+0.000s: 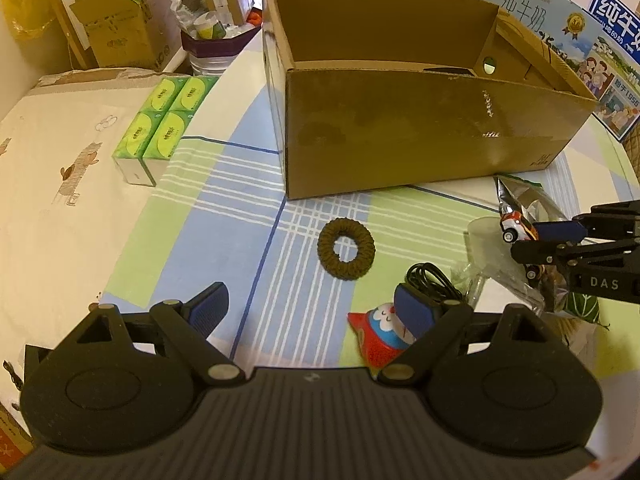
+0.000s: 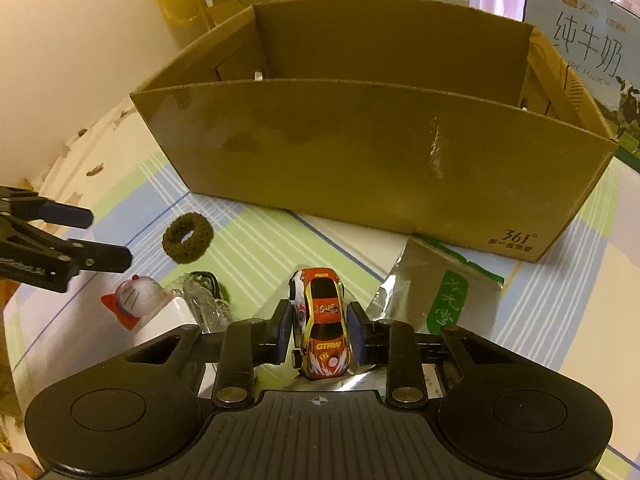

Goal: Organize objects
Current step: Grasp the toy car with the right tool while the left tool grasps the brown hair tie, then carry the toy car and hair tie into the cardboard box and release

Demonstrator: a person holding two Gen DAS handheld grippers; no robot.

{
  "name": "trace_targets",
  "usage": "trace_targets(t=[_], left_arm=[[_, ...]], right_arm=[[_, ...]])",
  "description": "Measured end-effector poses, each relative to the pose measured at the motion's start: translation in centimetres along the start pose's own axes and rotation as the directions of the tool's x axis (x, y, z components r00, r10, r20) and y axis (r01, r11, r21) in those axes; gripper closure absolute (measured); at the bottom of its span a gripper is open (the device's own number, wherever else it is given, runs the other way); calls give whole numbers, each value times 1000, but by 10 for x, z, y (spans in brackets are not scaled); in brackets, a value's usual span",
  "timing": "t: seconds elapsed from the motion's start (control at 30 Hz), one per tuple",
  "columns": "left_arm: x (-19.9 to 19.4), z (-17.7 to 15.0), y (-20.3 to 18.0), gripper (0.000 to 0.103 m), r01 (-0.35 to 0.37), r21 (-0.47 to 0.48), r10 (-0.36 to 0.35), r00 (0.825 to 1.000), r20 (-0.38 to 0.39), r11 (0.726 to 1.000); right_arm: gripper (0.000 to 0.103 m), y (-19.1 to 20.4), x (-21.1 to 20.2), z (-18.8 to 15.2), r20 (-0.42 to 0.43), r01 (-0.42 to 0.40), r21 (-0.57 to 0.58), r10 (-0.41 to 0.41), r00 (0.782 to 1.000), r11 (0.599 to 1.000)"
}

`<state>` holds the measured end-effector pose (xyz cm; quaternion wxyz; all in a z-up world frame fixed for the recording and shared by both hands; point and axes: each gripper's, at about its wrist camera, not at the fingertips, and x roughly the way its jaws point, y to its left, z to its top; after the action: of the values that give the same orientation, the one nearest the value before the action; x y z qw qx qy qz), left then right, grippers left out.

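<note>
An open brown cardboard box (image 1: 420, 136) stands at the back of the table; it also shows in the right wrist view (image 2: 380, 168). My right gripper (image 2: 320, 330) is shut on a red and yellow toy car (image 2: 324, 320), held above a silver foil packet (image 2: 444, 280). It shows at the right of the left wrist view (image 1: 524, 240). My left gripper (image 1: 312, 312) is open and empty, low over the table. A dark olive hair scrunchie (image 1: 346, 249) lies just ahead of it. A red and blue Doraemon figure (image 1: 380, 336) sits by its right finger (image 1: 414, 312).
A black coiled cable (image 1: 432, 280) and clear plastic wrap (image 1: 488, 256) lie right of the scrunchie. Green tissue packs (image 1: 156, 128) sit at the left. Milk cartons (image 1: 580, 40) stand behind the box. Cardboard boxes and clutter (image 1: 120, 20) fill the back left.
</note>
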<state>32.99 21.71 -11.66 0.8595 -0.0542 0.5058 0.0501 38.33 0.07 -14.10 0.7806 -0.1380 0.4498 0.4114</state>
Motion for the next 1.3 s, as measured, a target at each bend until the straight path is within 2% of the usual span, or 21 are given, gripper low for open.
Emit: trace_targets(t=[0.27,0.57,0.63,0.77,0.83,1.0,1.03,1.13,1.3], left_arm=[[17,10,-3,16,15,39,-16,1000,13,999],[49,19,-6,29,40,81,-40,999,-3,996],[55,22,-7,36,45,94,-45,999,-5,995],[64,25,-9,44,63,118,-62,998,-12,991],[67,26,-12,54,83,134,-80,997,-21,988],[68,24,-21,71,86,174,-86,996,-7,981],[68,24,-22,79,93,177,-93,996,-7,980],[67,23,-23,85,107,174,-107,994,-14,979],[64,21,-23,86,96,164,-95,995,-19,982]], right_arm=[[77,-14,-27,6,92,0,116,-11,996,993],[80,-26,-46,3,129,-2,205,-25,991,979],[80,-26,-50,3,136,-7,210,-22,990,978],[80,-26,-55,2,146,-7,213,-25,989,977],[80,-26,-56,2,150,-7,217,-26,988,976],[80,-26,-57,0,150,-7,224,-28,988,974],[80,-26,-57,0,149,-7,226,-28,988,974],[80,-26,-57,-2,146,-7,230,-27,989,973],[80,-26,-58,-5,143,-7,233,-27,989,972]])
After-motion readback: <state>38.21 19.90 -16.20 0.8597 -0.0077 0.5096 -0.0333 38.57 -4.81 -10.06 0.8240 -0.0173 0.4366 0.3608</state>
